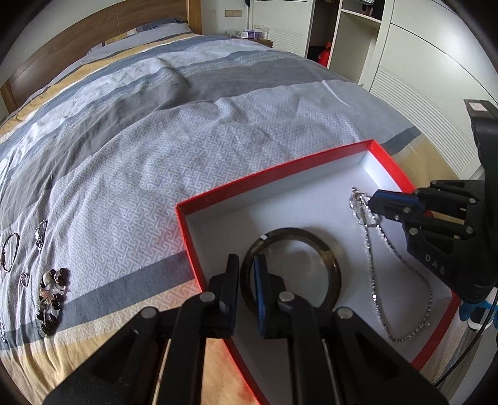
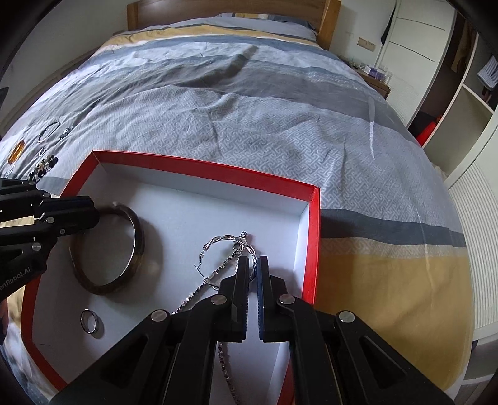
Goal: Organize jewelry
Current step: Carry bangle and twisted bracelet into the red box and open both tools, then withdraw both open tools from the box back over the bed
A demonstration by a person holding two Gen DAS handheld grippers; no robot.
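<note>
We hold the dark bangle in our left gripper, inside the red box near its left wall. Our right gripper is clamped on a twisted silver earring, low over the box's right side (a silver chain seems to trail from it). More jewelry lies on the bed beyond the box's left edge.

The box is seen to be matt red card outside with smooth white paper lining, and it is set on a bedspread of woven, creased cloth. The bangle is shown as dark and glossy, the chain and small ring as bright polished metal. The headboard is rendered in smooth brown wood.
</note>
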